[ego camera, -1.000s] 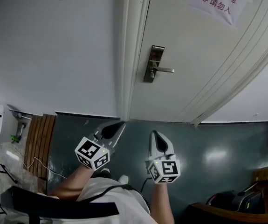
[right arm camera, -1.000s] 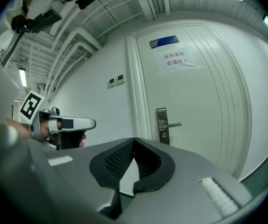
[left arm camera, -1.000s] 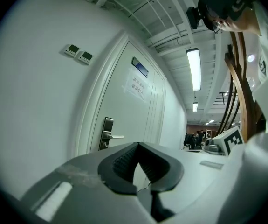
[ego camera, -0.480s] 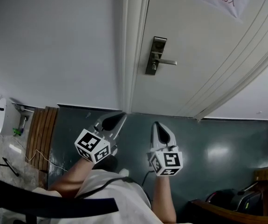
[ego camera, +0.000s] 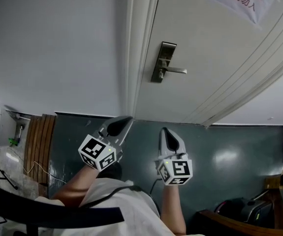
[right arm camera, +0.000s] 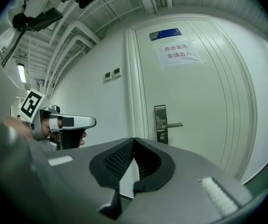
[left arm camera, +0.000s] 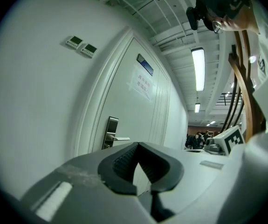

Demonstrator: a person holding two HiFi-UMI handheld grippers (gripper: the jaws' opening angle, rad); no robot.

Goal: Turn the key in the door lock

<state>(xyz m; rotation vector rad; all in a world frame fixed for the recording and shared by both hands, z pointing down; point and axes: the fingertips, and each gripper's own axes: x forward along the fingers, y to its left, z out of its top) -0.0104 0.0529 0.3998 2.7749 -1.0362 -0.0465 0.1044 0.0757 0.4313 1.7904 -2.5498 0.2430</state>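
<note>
The lock plate is a narrow metal strip on the left edge of the white door, just beside the frame. A lever handle projects from the plate toward the right. The plate is too small in every view to tell whether a key sits in it.

Writing:
- A paper sign is fixed high on the door. In the right gripper view it reads "库房重地 / 非请勿入". In the head view the top edge cuts off its first line.
- A blue plate sits above the sign. Its writing is too small to read.
- Two wall panels hang left of the frame. Their displays cannot be read.

Claws:
- The left claw is closed, with its pads meeting at the tips and nothing between them.
- The right claw is closed and empty in the same way.
- Both are held side by side over the dark green floor, pointing at the door and well apart from the lock plate.
- Each carries a cube with black-and-white square markers.

In the head view the person's own body hides the floor beneath the claws.
</note>
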